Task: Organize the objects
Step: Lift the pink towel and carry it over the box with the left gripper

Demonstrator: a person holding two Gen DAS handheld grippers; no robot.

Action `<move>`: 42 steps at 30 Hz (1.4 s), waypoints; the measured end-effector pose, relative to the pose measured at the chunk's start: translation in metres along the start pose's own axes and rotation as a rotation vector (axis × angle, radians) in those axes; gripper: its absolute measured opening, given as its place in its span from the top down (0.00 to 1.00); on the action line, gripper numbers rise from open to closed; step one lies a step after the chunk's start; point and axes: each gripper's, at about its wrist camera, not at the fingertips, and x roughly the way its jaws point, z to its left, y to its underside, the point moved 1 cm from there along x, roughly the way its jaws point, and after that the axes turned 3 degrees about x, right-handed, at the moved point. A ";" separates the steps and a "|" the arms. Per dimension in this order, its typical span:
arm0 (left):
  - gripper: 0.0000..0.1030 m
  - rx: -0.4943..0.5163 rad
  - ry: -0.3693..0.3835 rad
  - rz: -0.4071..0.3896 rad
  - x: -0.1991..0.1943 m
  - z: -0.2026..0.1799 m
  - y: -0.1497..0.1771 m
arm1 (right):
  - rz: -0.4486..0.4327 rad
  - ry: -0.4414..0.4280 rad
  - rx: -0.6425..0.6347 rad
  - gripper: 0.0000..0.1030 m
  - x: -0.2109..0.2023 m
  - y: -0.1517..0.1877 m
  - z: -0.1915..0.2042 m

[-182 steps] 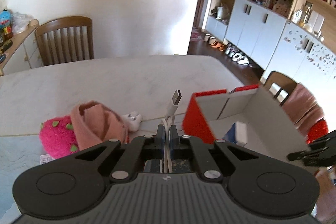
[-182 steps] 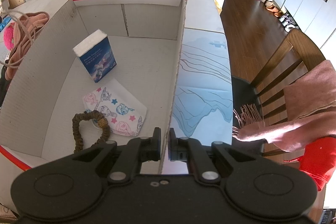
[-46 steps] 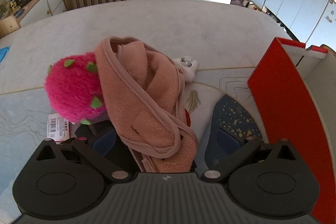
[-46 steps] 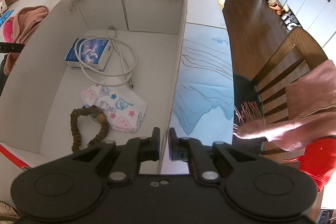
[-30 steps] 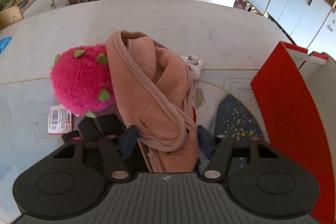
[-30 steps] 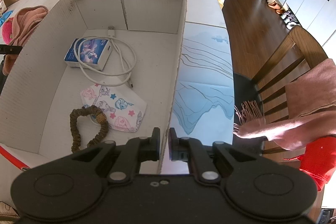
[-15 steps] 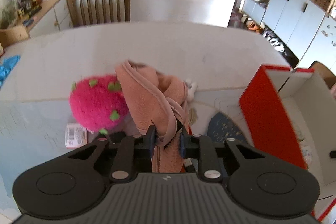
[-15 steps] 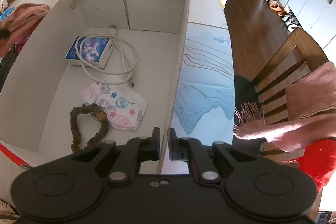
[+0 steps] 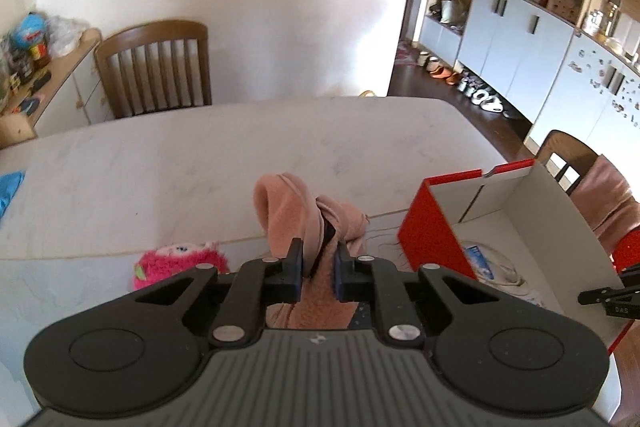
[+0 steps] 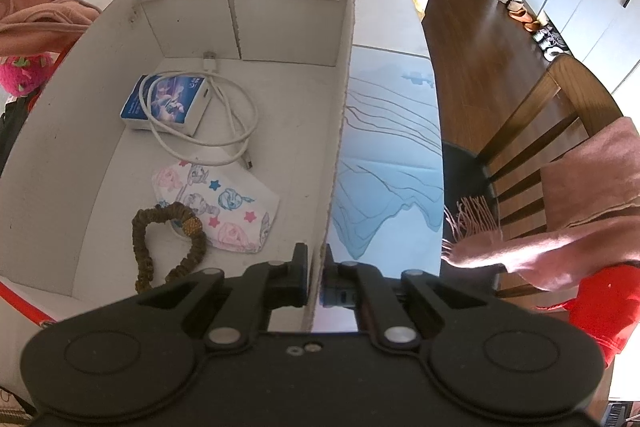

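Note:
My left gripper [image 9: 319, 267] is shut on a pink fleece cloth [image 9: 294, 211] and holds it up above the table, left of the box. The cloth also shows at the left edge of the right wrist view [image 10: 36, 23]. The red-and-white cardboard box [image 9: 432, 227] stands open to the right. My right gripper [image 10: 316, 275] is shut on the box's right wall [image 10: 340, 131]. Inside lie a blue packet [image 10: 164, 103], a white cable [image 10: 236, 131], a printed face mask [image 10: 224, 203] and a brown scrunchie [image 10: 168, 243].
A pink strawberry plush [image 9: 176, 265] lies on the table left of the held cloth. A wooden chair [image 9: 156, 67] stands behind the table. Another chair [image 10: 536, 147] draped with pink cloth is to the right of the box. A blue mat [image 10: 384, 167] lies beside the box.
My left gripper closed on the pink cloth and lifted it off the table, away from the strawberry plush. The right gripper keeps holding the box wall.

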 end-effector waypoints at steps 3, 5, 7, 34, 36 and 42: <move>0.88 0.006 0.007 -0.021 -0.004 -0.005 -0.006 | -0.001 0.000 -0.001 0.96 0.000 0.000 0.000; 0.88 0.011 0.009 -0.042 -0.009 -0.008 -0.012 | -0.002 0.001 -0.002 0.96 0.000 -0.001 0.000; 0.88 0.014 0.019 -0.058 -0.014 -0.010 -0.020 | -0.002 0.001 -0.002 0.96 0.000 -0.001 0.000; 0.88 0.286 0.345 -0.134 -0.027 -0.167 -0.058 | -0.004 -0.006 0.007 0.97 -0.001 -0.001 -0.002; 0.88 0.303 0.325 -0.120 -0.015 -0.181 -0.054 | -0.005 -0.006 0.006 0.97 -0.001 -0.001 -0.002; 0.88 0.365 0.299 -0.124 0.013 -0.211 -0.036 | -0.006 -0.007 0.008 0.97 -0.001 -0.002 -0.003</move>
